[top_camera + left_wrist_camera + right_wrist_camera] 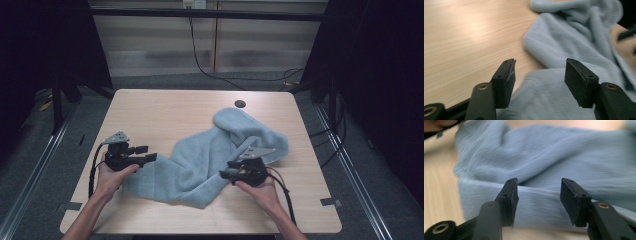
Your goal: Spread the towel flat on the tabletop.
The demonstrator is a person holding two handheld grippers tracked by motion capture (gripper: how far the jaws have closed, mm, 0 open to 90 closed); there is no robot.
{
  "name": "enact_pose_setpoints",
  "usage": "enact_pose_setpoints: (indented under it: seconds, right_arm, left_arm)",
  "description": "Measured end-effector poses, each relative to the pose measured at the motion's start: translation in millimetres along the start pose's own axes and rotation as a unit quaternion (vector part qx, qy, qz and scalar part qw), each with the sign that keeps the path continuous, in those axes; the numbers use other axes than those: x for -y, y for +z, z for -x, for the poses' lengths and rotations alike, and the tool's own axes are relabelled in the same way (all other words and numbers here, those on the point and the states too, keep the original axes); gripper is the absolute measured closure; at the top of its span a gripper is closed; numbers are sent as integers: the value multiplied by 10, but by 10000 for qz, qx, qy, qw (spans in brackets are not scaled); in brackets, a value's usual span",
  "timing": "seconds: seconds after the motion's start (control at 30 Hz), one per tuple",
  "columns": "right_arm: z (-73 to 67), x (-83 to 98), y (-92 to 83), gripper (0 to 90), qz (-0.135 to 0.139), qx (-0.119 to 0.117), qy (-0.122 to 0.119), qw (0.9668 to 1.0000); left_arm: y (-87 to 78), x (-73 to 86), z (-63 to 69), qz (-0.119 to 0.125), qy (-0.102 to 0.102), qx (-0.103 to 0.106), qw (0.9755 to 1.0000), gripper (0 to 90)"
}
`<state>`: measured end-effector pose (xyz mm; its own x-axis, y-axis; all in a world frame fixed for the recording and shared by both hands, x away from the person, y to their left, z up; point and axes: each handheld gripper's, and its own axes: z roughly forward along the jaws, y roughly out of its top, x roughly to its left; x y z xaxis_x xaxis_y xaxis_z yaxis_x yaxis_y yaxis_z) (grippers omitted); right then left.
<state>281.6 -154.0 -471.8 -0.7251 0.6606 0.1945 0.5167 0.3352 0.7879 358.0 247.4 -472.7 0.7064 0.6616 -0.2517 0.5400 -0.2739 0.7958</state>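
A light blue towel (200, 160) lies crumpled across the middle of the wooden table (160, 110), bunched into a mound at its far right end. My left gripper (145, 154) is at the towel's left end, open, its jaws pointing right. In the left gripper view the towel (564, 50) spreads under and past the open left gripper (539, 72). My right gripper (226, 175) is at the towel's near right edge, open, pointing left. The right gripper view has the towel (549, 160) close ahead of the open right gripper (539, 192), with nothing between the pads.
A small dark round hole (240, 103) sits near the table's far edge. Bare wood lies left and front of the towel. Dark curtains and metal frame posts flank the table, and cables (210, 70) run on the floor behind.
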Motion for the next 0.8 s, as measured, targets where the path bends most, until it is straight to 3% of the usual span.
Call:
enact_pose_setpoints:
  seconds: [0.07, 0.13, 0.2, 0.27, 0.33, 0.37, 0.43, 0.47, 0.57, 0.63, 0.67, 0.7, 0.73, 0.8]
  right_arm:
    - [-117, 18, 112, 421, -89, -179, -79, 9998]
    - [-203, 51, 202, 403, -213, -280, -236, 9991]
    - [-250, 92, 274, 385, -351, -232, -351, 9985]
    - [-249, 129, 325, 423, -490, -187, -393, 9978]
    - [-246, 164, 365, 559, -566, -68, -516, 9970]
    - [-250, 172, 362, 681, -549, 54, -610, 9966]
    - [-202, 158, 327, 884, -521, 90, -508, 9973]
    - [-166, 146, 291, 900, -439, 85, -478, 9979]
    - [-42, 78, 106, 900, -152, 359, -335, 9987]
    - [73, 47, -41, 900, 84, 426, -117, 9990]
    - [100, 35, -96, 900, 165, 396, -60, 9991]
    - [101, 27, -129, 896, 224, 175, -19, 9996]
    - [69, 25, -130, 795, 310, -65, -13, 9995]
    - [-55, 14, -47, 684, 255, -197, -142, 9994]
  left_arm:
    - [48, 63, -20, -248, 124, -2, 9996, 411]
    - [83, 121, -23, -456, 217, -136, 9986, 438]
    - [112, 168, -36, -658, 319, -151, 9972, 549]
    - [116, 190, -27, -746, 412, -125, 9963, 654]
    - [103, 196, -8, -812, 426, -47, 9958, 748]
    - [88, 195, -2, -804, 458, -17, 9957, 776]
    - [34, 189, 1, -730, 415, 45, 9965, 817]
    - [-6, 182, -1, -645, 352, 80, 9973, 829]
    - [-146, 143, -23, -318, 223, 158, 9991, 845]
    - [-212, 117, -43, -121, 125, 226, 9996, 847]
    - [-227, 106, -44, -88, 123, 211, 9997, 847]
    - [-229, 100, -42, -75, 125, 215, 9997, 847]
    - [-220, 96, -35, -73, 130, 214, 9997, 847]
    - [-197, 87, -18, -49, 106, 254, 9996, 847]
